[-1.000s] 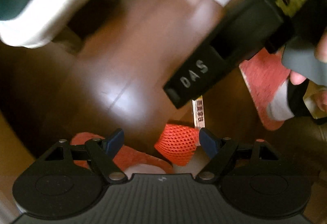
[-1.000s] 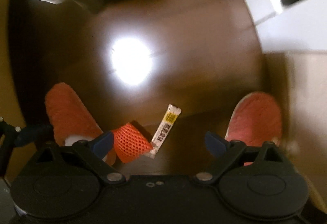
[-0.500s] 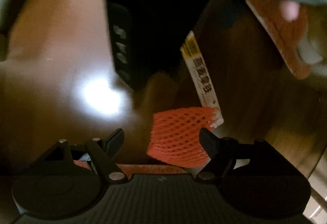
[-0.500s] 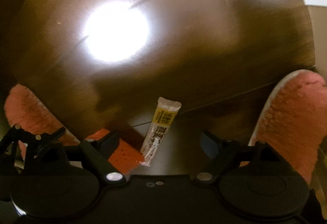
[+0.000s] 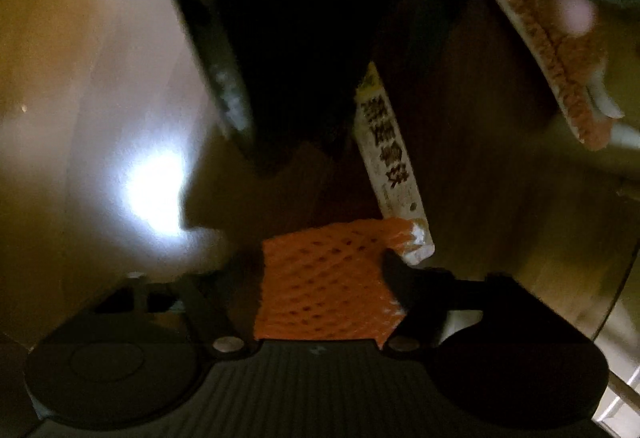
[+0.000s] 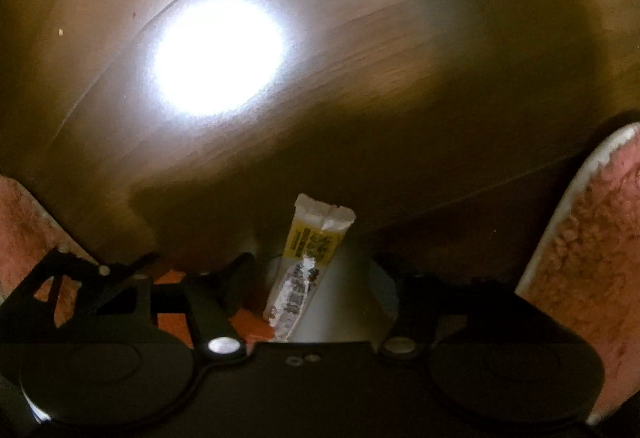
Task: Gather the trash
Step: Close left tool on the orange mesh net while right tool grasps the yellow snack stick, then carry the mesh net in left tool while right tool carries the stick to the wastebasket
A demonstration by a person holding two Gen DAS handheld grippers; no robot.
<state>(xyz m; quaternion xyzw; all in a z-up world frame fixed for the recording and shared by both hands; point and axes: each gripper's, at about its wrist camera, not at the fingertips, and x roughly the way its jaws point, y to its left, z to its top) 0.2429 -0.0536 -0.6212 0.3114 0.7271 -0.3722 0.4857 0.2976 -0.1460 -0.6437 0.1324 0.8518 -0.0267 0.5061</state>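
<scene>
**Two light scraps on the floor, a gripper closing round each**

The orange foam net point(image 5: 324, 278) lies on the wooden floor point(image 5: 80, 78), one end overlapping the near end of a long printed wrapper point(image 5: 390, 154); no edge of the floor shows, so the nearest landmarks are the person's pink slippers point(image 6: 588, 270) to either side. The net looks soft, springy and almost weightless: it should crush under the pads and hold by friction, so a pinch across its middle is the sensible hold. The wrapper point(image 6: 306, 270) looks flat, thin and slick, probably empty. Lying flush on the boards it gives little to grab, so the raised, crimped far end or its long edges are the better place; a pinch from above may just slide it.

The left gripper point(image 5: 316, 274) straddles the net at a middling width, its jaws having just been closing; its right finger point(image 5: 394, 270) lies against the net's edge, the left finger is lost in shadow, so a firm grip cannot be confirmed. The right gripper point(image 6: 312, 278) stands over the wrapper, jaws also just closing, half wide, with a clear gap between the wrapper and its right finger point(image 6: 400, 274).

The main risk is the overlap: lifting one scrap may drag the other.
</scene>
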